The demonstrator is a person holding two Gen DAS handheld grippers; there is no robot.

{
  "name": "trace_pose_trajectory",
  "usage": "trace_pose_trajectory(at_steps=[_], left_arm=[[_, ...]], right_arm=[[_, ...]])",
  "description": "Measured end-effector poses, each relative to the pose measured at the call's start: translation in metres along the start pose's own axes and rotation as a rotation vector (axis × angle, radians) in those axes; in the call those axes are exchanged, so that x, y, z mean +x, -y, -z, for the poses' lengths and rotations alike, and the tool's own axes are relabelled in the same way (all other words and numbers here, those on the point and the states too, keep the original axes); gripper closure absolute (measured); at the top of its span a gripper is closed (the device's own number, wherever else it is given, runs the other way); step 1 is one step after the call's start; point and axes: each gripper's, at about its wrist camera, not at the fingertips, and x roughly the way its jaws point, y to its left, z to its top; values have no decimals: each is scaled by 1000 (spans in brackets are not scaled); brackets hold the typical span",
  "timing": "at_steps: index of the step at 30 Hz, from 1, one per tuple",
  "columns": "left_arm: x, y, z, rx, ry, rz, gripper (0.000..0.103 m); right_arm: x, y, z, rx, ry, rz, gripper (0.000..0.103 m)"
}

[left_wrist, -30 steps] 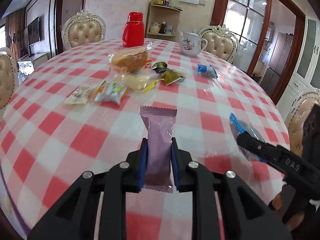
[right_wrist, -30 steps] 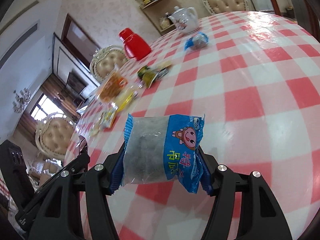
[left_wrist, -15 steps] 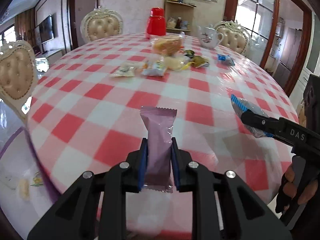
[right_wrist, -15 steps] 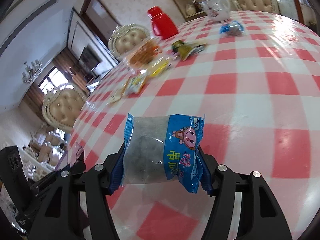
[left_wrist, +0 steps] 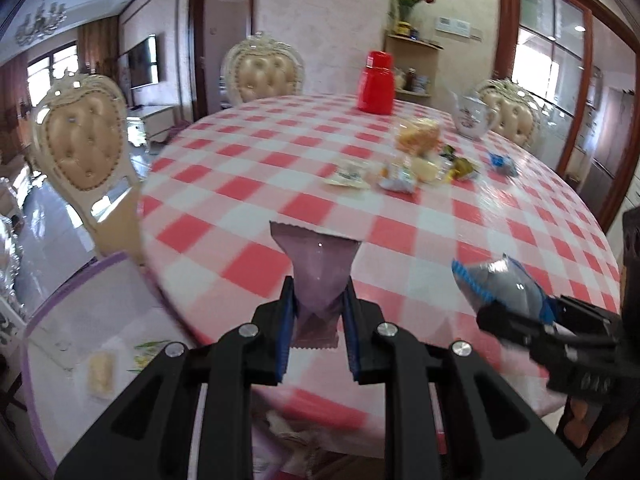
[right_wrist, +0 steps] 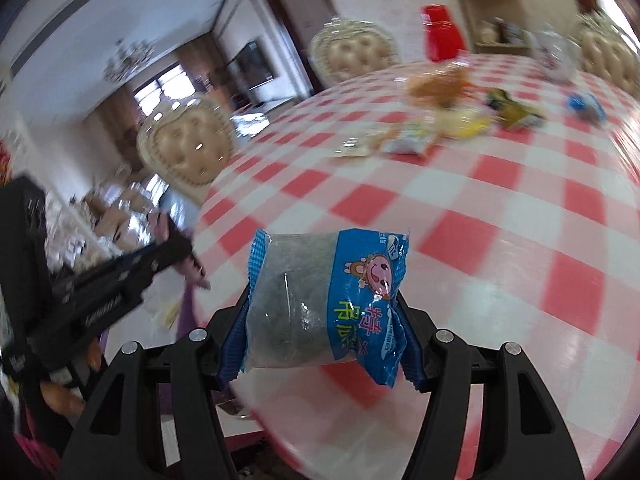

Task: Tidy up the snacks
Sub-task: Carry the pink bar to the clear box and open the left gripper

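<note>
1. A purple-rimmed tray (left_wrist: pixel 72 308) sits low at far left beside the table (left_wrist: pixel 248 184), a pale snack (left_wrist: pixel 100 372) lying in it; half a second ago only its corner showed, and a second ago it was out of view.
2. The left gripper (left_wrist: pixel 319 312) has pulled back past the table edge, its jaws clamped narrow on the purple wrapper (left_wrist: pixel 318 268), which stands upright between the blue pads; the grip is unchanged from both earlier frames.
3. The loose snacks (left_wrist: pixel 404 168) lie together mid-table, now far ahead; a second ago they sat just beyond the wrapper. A red jug (left_wrist: pixel 376 84) and a teapot (left_wrist: pixel 472 116) stand behind them.
4. The right gripper (right_wrist: pixel 322 320) holds the blue packet (right_wrist: pixel 324 300) crosswise, jaws spread about halfway and pressed on both ends, as before. It hangs over the table's near edge, where earlier it was over the cloth.
5. In the left view the packet (left_wrist: pixel 496 284) shows at right, lower than half a second ago.
</note>
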Motion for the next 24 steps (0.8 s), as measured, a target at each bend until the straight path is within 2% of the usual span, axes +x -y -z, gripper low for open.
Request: trace_pose_trajectory(at_steps=[8,13,19,21,22,23,24], left_arm=[[-8,-58,-7,-40,3,-154,80],[-15,-105,-10,-87,5,-275,80],[-26,-143,-10,-135,-1,-355,78],[-29,-151,-9,-158,1,-373,59],[-31,-155,-9,-173,4,-384,36],[-34,-157,-9,-185,14,-399,23],[-35,-157,-9,-186,22,-407,23]], right_arm=[[24,-82,-6,-216,-42,-73,41],[42,-134,-2,-339,-81,-126,41],[63,-186,11,-450,-136,-205,39],[71,-197,15,-459,-168,-248,36],[74,-199,16,-456,-180,-261,32],[76,-201,17,-454,-191,-274,31],[77,-200,17,-451,-194,-277,29]])
